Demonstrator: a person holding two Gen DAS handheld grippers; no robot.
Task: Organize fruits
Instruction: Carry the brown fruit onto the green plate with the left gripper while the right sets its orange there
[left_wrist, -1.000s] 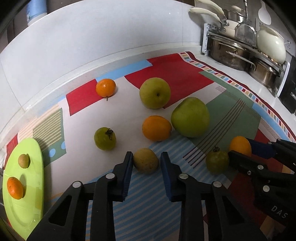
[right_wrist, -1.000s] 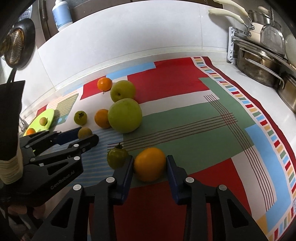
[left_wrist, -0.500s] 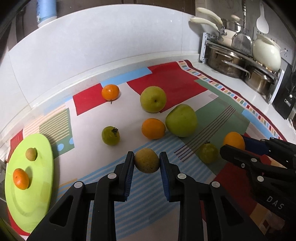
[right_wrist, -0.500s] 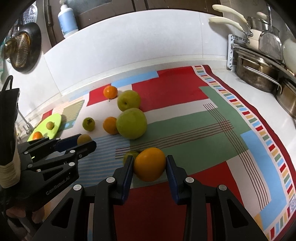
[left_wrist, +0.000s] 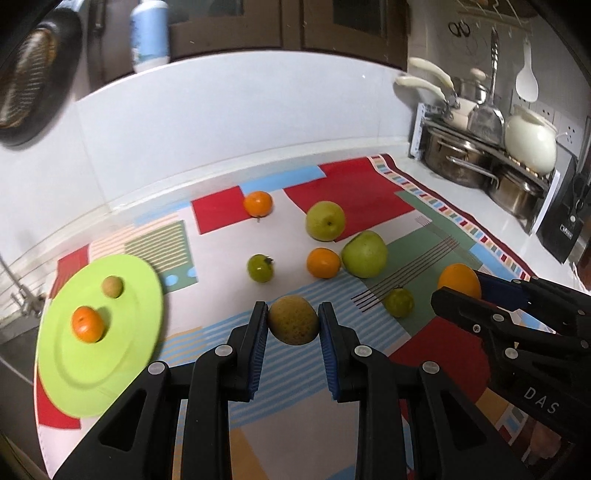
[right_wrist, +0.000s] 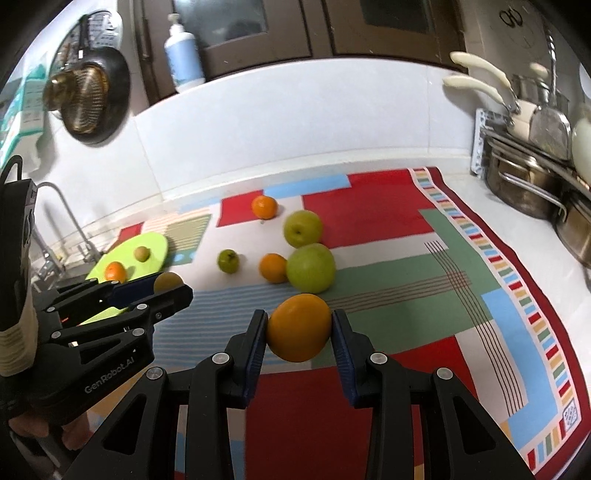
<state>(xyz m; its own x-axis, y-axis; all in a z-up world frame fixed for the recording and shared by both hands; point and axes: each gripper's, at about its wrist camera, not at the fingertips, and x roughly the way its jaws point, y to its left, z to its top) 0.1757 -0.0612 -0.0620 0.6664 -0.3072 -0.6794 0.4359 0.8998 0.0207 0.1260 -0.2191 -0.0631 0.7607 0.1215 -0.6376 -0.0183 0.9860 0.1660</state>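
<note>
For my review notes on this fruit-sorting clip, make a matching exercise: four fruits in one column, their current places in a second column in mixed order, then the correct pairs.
Column one:
1. large orange
2. brownish-yellow fruit
3. small tangerine
4. largest green apple

Column two:
A. on the lime-green plate
B. lying on the patterned mat, touching an orange
C. gripped by the right gripper
D. gripped by the left gripper

Pairs: 1-C, 2-D, 3-A, 4-B
</note>
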